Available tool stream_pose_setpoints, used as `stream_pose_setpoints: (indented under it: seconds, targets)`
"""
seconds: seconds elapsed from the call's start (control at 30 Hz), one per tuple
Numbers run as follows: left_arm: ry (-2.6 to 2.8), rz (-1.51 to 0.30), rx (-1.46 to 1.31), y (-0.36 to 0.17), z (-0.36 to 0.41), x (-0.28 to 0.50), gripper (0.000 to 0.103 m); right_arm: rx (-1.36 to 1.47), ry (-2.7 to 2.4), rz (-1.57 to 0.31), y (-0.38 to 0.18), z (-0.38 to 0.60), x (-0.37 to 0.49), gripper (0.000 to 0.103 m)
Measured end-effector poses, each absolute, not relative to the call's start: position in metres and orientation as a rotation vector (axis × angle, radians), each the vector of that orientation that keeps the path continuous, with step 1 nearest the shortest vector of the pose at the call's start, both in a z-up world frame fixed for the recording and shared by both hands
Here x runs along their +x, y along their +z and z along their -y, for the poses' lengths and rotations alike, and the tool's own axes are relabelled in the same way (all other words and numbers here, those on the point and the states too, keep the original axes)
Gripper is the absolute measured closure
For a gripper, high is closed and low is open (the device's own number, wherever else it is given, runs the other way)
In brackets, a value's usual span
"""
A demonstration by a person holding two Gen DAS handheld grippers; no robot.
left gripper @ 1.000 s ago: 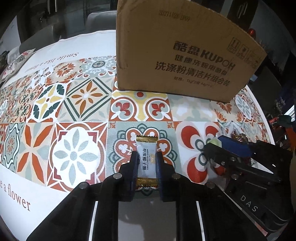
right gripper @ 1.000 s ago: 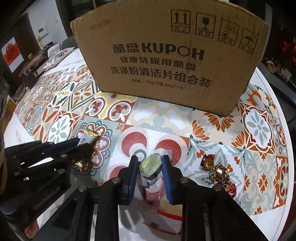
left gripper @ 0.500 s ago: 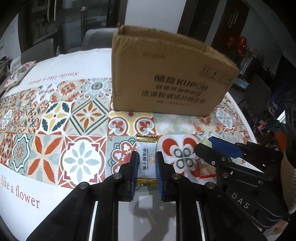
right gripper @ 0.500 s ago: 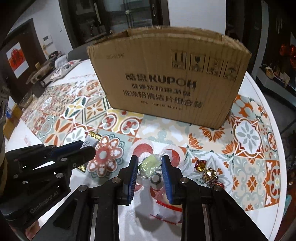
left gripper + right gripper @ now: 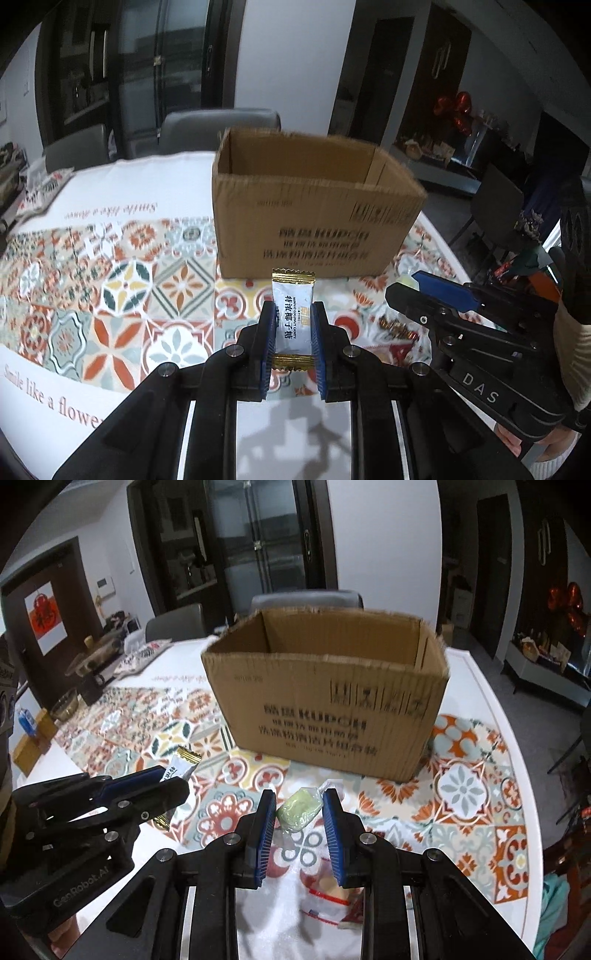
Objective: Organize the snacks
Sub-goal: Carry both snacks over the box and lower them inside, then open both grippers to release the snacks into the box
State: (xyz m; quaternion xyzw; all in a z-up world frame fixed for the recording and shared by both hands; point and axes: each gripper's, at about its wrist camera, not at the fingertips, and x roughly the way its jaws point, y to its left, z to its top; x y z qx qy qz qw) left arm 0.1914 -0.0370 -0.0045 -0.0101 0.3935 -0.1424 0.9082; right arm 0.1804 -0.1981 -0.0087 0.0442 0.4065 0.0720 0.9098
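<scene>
My left gripper (image 5: 293, 334) is shut on a white candy packet with gold ends (image 5: 293, 312), held in the air before the open cardboard box (image 5: 314, 221). My right gripper (image 5: 299, 810) is shut on a pale green wrapped candy (image 5: 298, 808), also lifted above the table. The box (image 5: 332, 698) stands open-topped ahead of both grippers; its floor is hidden. The left gripper with its packet (image 5: 181, 766) shows at the left of the right wrist view. The right gripper (image 5: 439, 295) shows at the right of the left wrist view.
Gold and red wrapped candies (image 5: 399, 328) lie on the patterned tablecloth (image 5: 110, 295) below the right gripper. A clear snack bag (image 5: 325, 897) lies under the right gripper. Grey chairs (image 5: 218, 125) stand behind the table. Bowls and clutter (image 5: 74, 686) sit at the far left.
Both grippers have risen from the tablecloth with their candies. The box now appears lower and farther, with its open top in view.
</scene>
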Motion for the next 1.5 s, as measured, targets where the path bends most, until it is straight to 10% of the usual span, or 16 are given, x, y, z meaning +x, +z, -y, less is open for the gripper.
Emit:
stream_pose_setpoints:
  seconds: [1.5]
  targets:
    - [-0.355, -0.753, 0.035, 0.072, 0.068, 0.328, 0.084, 0.032, 0.120, -0.723, 0.081, 0.240, 0.288, 0.075]
